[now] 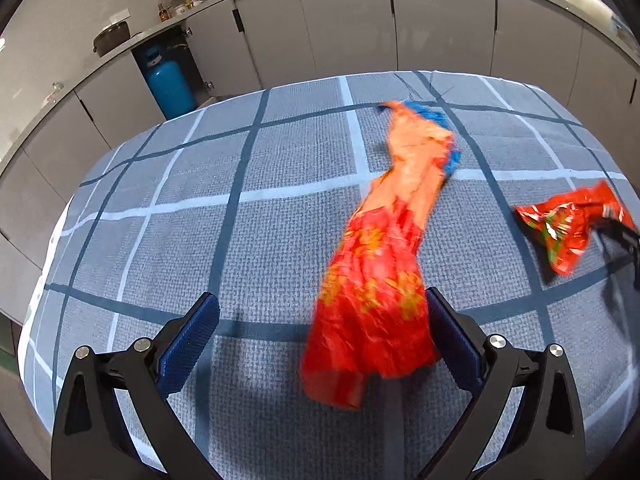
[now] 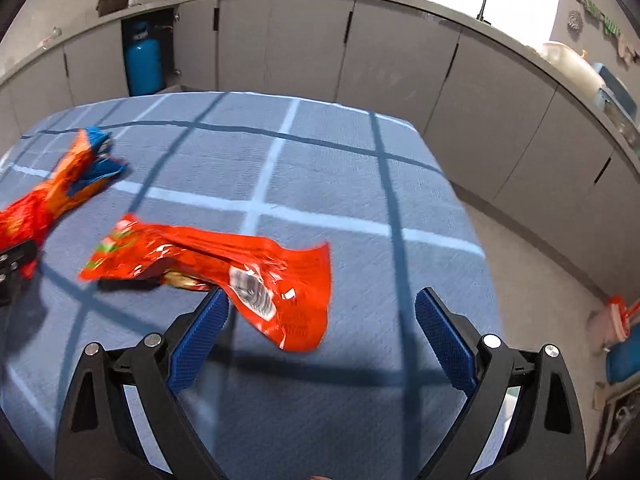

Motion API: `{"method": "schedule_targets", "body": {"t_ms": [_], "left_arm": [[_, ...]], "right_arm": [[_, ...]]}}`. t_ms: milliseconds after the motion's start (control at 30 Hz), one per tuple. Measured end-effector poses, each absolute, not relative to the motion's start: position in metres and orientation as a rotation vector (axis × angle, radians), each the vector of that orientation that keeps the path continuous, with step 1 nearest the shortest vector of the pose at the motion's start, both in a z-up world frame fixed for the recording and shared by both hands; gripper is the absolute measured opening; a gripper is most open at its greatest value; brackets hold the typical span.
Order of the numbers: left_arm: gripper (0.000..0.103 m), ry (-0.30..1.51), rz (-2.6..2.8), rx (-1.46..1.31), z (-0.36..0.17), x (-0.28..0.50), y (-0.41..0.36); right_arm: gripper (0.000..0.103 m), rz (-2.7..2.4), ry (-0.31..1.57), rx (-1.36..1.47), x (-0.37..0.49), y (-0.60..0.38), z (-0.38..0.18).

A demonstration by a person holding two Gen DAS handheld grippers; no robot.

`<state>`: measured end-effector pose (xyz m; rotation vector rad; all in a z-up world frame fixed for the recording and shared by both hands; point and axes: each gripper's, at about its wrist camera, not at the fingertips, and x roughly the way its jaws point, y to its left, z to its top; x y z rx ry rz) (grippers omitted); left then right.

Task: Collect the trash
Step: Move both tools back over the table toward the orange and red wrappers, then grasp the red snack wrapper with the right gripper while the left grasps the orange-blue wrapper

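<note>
Our left gripper point(image 1: 324, 312) stands spread wide, the orange wrapper point(image 1: 380, 264) between its fingers; our right gripper point(image 2: 322, 306) gapes too, the red wrapper point(image 2: 224, 268) ahead on the checked tablecloth point(image 2: 320, 184).

The print on both crumpled wrappers point(image 2: 224, 268) is too blurred to read.

Both wrist views close above table point(image 1: 280, 200), facing cabinets point(image 2: 300, 40), sharing wrappers point(image 2: 224, 264)
</note>
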<state>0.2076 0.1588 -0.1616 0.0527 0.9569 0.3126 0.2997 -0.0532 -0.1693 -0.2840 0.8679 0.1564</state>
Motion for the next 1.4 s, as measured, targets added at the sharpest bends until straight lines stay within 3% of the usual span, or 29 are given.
{"method": "schedule_targets", "body": {"t_ms": [333,633,900,1067,1400], "left_arm": [[0.099,0.871,0.328,-0.033,-0.133,0.201,0.18],[0.099,0.868,0.344,-0.029,-0.138,0.214,0.192],[0.099,0.874,0.344,-0.046,-0.14,0.216,0.207],[0.099,0.889,0.314,-0.055,-0.144,0.218,0.206],[0.099,0.853,0.262,0.002,-0.132,0.231,0.186]], "right_arm": [[0.093,0.159,0.898,-0.01,0.294,-0.061,-0.146],[0.091,0.217,1.04,0.166,0.326,-0.024,-0.175],[0.08,0.298,0.971,-0.079,0.339,0.027,-0.184],[0.063,0.44,0.966,-0.217,0.32,0.04,-0.18],[0.068,0.316,0.993,-0.034,0.348,0.023,-0.178]]}}
